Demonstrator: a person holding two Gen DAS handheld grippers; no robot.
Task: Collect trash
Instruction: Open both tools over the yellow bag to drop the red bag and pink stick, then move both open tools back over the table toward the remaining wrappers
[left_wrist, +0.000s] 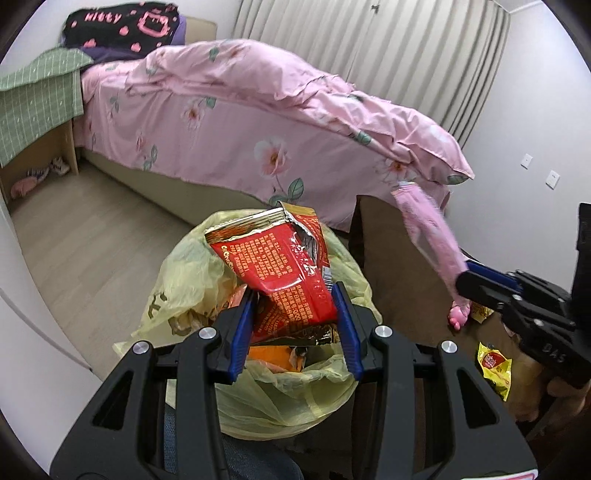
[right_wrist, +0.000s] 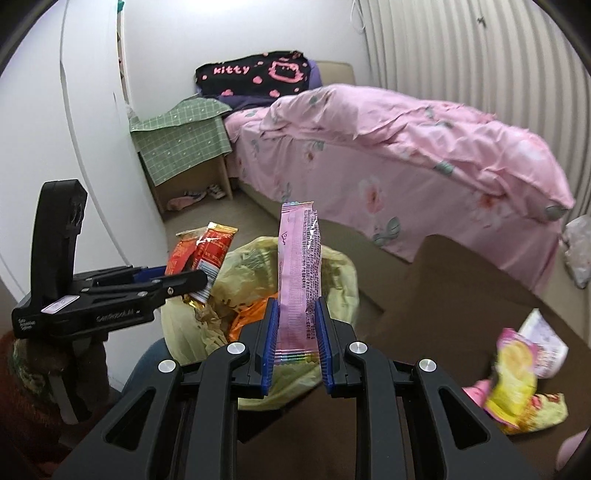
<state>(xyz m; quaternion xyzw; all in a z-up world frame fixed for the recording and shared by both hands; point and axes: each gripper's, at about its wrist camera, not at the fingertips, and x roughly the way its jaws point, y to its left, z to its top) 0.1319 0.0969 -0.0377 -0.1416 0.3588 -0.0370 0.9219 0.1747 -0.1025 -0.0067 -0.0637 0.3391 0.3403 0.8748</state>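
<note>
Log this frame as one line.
left hand-held gripper: shut on red wrapper | right hand-held gripper: shut on pink wrapper | both above yellow bag

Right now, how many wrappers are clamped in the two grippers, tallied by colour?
red wrapper, in the left gripper: 1
pink wrapper, in the right gripper: 1
Total: 2

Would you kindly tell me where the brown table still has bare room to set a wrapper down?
The brown table is bare between the yellow trash bag and the wrapper pile. It is crowded at that pile on the right and around the bag's mouth.
</note>
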